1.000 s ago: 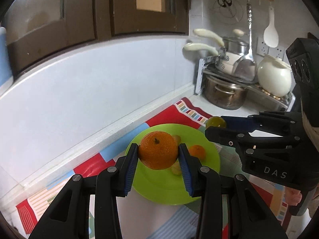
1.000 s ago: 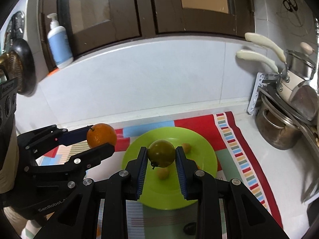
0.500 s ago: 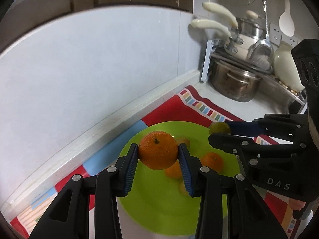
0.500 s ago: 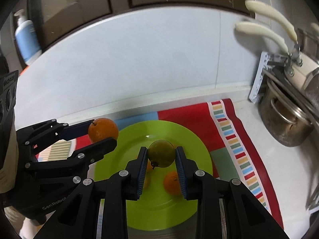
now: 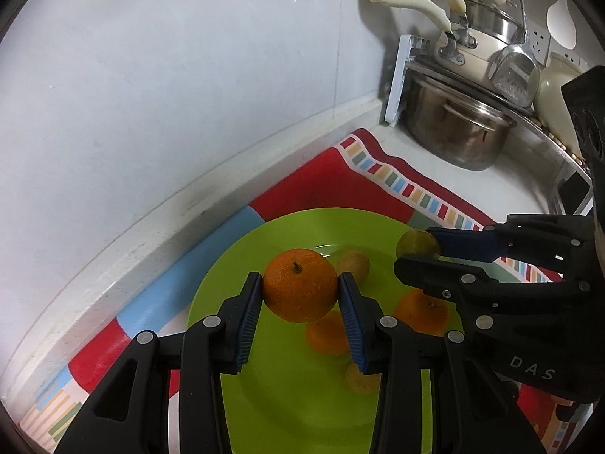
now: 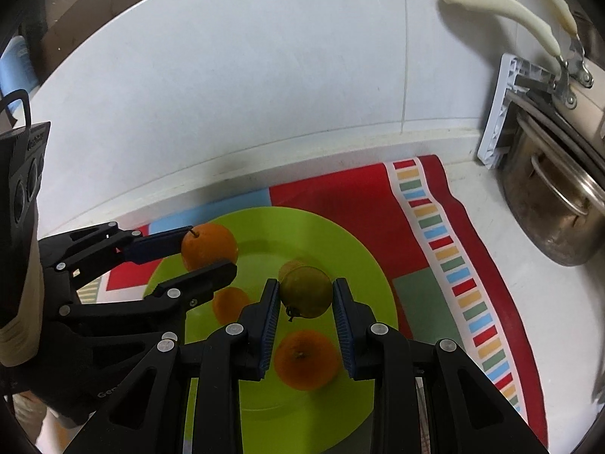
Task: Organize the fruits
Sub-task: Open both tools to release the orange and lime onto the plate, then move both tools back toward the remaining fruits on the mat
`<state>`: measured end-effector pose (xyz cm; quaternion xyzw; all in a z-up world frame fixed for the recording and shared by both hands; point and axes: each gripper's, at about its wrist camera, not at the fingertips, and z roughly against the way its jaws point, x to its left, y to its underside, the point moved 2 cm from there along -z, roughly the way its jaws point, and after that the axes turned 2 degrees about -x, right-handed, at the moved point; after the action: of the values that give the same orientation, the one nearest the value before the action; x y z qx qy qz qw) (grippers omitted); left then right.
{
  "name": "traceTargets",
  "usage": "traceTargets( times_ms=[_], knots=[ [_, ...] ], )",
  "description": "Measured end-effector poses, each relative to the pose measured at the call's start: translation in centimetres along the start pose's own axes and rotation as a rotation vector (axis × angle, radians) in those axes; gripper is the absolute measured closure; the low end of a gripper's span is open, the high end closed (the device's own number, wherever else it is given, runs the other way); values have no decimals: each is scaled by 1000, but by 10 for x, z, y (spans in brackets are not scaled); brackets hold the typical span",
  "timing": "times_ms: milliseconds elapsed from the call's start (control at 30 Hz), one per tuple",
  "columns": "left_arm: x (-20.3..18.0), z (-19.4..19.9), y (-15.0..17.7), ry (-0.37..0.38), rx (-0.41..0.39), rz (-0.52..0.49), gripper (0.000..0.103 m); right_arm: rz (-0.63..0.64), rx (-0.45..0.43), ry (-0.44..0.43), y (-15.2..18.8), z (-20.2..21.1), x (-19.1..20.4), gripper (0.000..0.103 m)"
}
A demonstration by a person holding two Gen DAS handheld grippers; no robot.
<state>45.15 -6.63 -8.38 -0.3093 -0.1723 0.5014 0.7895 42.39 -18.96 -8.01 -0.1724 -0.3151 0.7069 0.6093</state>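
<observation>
Lowered and moved in over the green plate [image 5: 234,295] since a second ago, both grippers, with cupboards gone from view and the plate now filling the lower frame. Left gripper [image 5: 300,302] clamped on an orange [image 5: 300,290], blue-padded fingers [image 5: 247,319] pressed to both its sides, stem end turned up, held over the plate's left half. Right gripper [image 6: 306,314] closed round a green-yellow fruit [image 6: 305,292] (dull olive skin, small stalk hanging at its lower left), held over the plate's middle. Lying on the plate beneath: a larger orange fruit [image 6: 306,359] just below the right fingers, a smaller orange one [image 6: 230,303] to the left, and a small yellowish one [image 5: 353,264] toward the far side, partly hidden in the right wrist view. A further yellowish piece [image 5: 359,380] glimpsed between the left fingers, too blurred to name. Plate resting on a red patterned mat [image 6: 340,193] with a striped border, spread on the white worktop [image 6: 537,283] against the pale wall. Steel pot [image 5: 453,128] standing to the right under a rack, well apart from the plate.
</observation>
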Motion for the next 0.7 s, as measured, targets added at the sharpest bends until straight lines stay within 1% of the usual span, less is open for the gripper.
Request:
traceTargets(
  times_ms=[133,233,300,433,533,700],
  knots=[
    [-1,-3,1,2,15,6,62,-12,2,0,0,-2,-3,73],
    [-1,3,1,-9,-3,10,58,-35,3,-17,0,-1,-6,72],
    [-1,8,0,-8,-6,11,57,-36,2,-20,0,1,-6,71],
    [0,26,0,-34,-24,19,57,-40,-10,-19,2,9,-6,71],
    [-1,41,3,-55,-31,18,57,-24,-35,-3,4,22,-2,71],
    [-5,77,10,-107,-77,10,54,3,-93,8,9,52,10,71]
  ],
)
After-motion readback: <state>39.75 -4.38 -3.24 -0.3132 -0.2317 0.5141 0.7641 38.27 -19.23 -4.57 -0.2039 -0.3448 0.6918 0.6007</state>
